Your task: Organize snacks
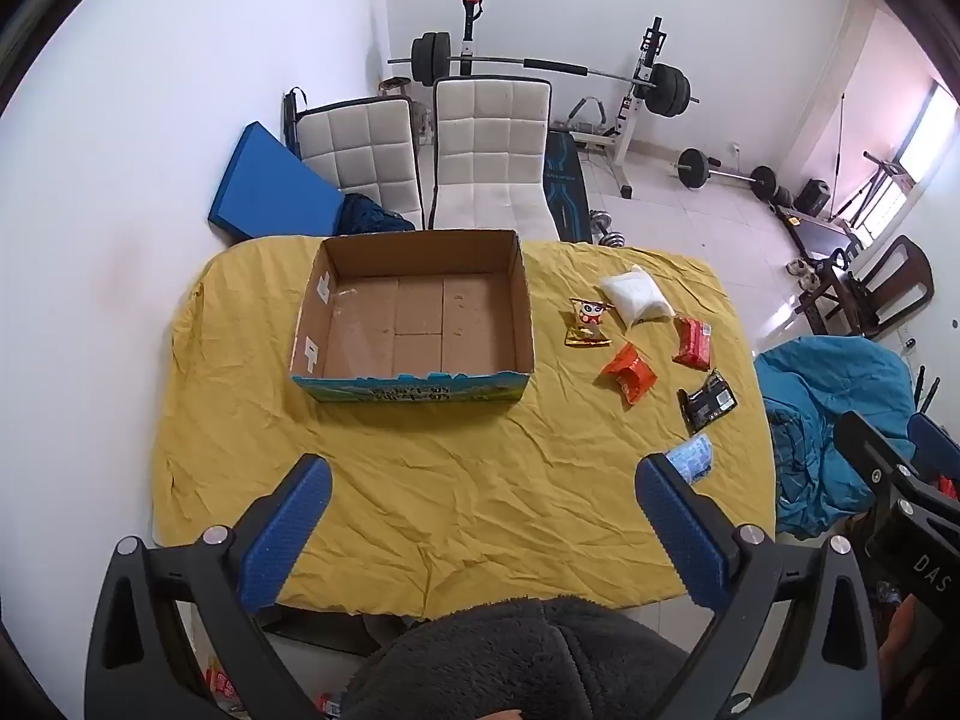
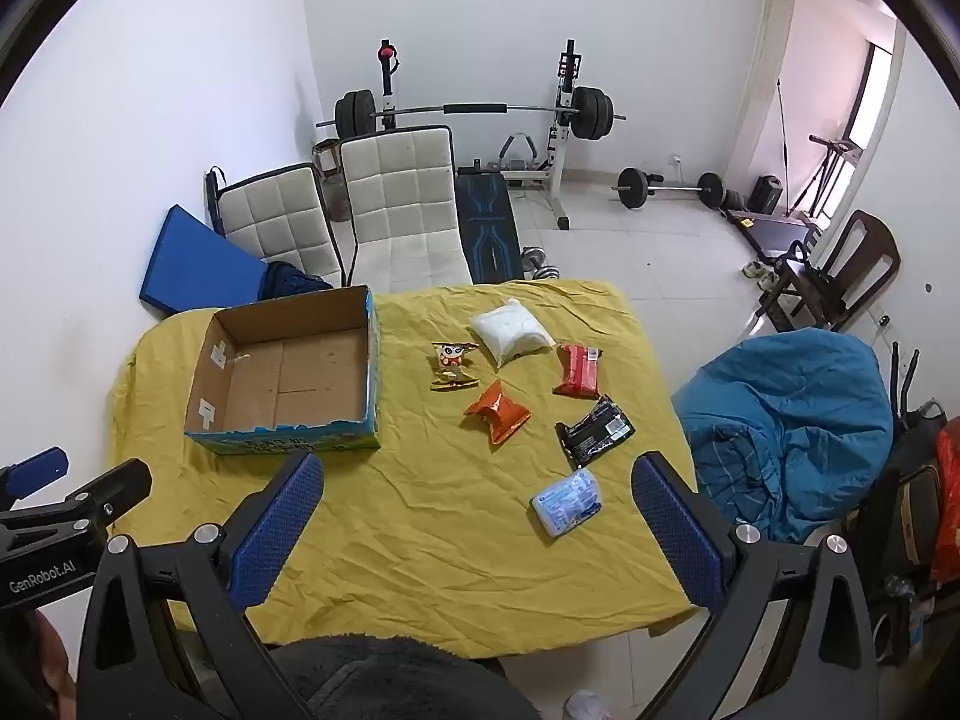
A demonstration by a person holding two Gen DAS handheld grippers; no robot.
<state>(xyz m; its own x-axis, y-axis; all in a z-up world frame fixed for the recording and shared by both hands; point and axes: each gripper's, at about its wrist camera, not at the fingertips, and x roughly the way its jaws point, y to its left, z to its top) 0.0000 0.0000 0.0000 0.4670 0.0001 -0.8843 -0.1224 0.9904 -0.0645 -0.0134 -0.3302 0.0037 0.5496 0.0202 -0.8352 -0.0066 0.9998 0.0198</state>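
both grippers, left and right, are hanging wide open over the near edge of the yellow cloth, gripping nothing. the box is sitting empty at left of centre in the right view. six snacks are lying loose to its right: cartoon pack, white bag, red pack, orange pack, black pack, and a blue pack nearest the right gripper.

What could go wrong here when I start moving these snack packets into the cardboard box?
1. The yellow tablecloth is loose and wrinkled, so a low tool fingertip might snag it and drag packets along.
2. The pale blue packet lies near the table's right edge and could get nudged off.
3. The cardboard box is empty and probably light, so bumping its wall may slide it.
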